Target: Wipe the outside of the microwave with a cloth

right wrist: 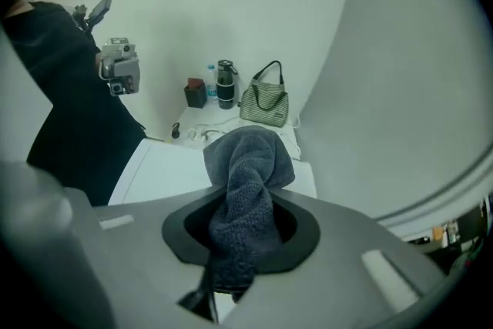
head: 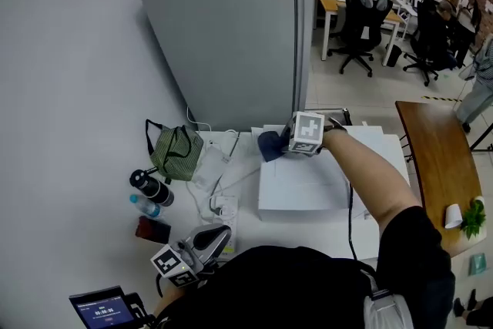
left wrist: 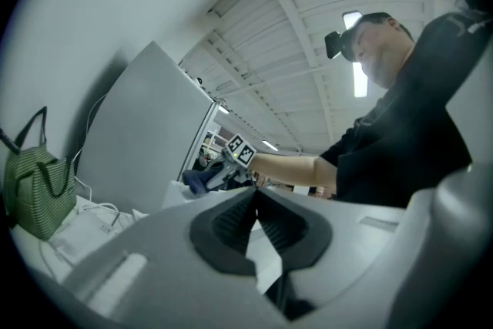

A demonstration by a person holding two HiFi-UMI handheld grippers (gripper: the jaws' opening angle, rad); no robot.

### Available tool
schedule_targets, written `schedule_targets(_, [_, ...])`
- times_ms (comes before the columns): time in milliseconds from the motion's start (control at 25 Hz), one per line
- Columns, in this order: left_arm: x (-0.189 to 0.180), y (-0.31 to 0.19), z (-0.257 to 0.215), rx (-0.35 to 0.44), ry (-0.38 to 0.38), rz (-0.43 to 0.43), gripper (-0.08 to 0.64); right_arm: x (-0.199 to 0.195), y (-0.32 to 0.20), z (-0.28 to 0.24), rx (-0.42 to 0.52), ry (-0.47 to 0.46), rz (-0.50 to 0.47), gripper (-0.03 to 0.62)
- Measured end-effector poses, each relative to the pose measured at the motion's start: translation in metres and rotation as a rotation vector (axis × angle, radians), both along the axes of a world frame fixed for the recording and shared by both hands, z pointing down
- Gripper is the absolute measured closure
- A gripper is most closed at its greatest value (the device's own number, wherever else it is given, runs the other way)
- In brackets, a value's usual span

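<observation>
Your right arm [head: 368,175] reached forward, and your right gripper [head: 282,143] was clamped on the dark cloth [right wrist: 248,158]. Your left gripper [left wrist: 256,203] sat low by your body, jaws together with nothing between them.

Microwave [head: 300,185] top is lying clear
Fridge [head: 231,42] is blocking 12 o'clock; bag [head: 176,152] and bottles [head: 150,189] are crowding 9 o'clock.

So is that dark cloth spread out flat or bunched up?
Bunched up. The cloth is a twisted wad clamped in the right gripper, its loose end bulging beyond the jaws.
</observation>
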State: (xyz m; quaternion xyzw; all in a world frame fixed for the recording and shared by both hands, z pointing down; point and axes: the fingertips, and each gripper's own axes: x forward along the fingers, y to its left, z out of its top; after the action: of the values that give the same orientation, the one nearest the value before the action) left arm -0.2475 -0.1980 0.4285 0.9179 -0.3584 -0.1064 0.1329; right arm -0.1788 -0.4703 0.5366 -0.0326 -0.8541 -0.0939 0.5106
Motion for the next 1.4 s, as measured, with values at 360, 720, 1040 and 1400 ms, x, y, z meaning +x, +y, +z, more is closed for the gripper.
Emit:
schedule_targets(360, [-0.019, 0.007, 0.0, -0.003, 0.001, 0.001, 0.557, -0.008, -0.001, 0.032, 0.012, 0.058, 0.066, 0.52])
schedule_targets(720, [0.047, -0.021, 0.004, 0.001, -0.028, 0.118, 0.557, 0.247, -0.032, 0.043, -0.02, 0.146, 0.314, 0.52])
schedule_targets(1040, [0.098, -0.032, 0.0, -0.013, -0.031, 0.138, 0.557, 0.363, -0.03, 0.036, -0.023, 0.113, 0.411, 0.518])
schedule_targets(1400, [0.073, -0.005, 0.002, 0.003, -0.018, 0.101, 0.557, 0.098, 0.051, -0.013, -0.013, -0.138, -0.024, 0.518])
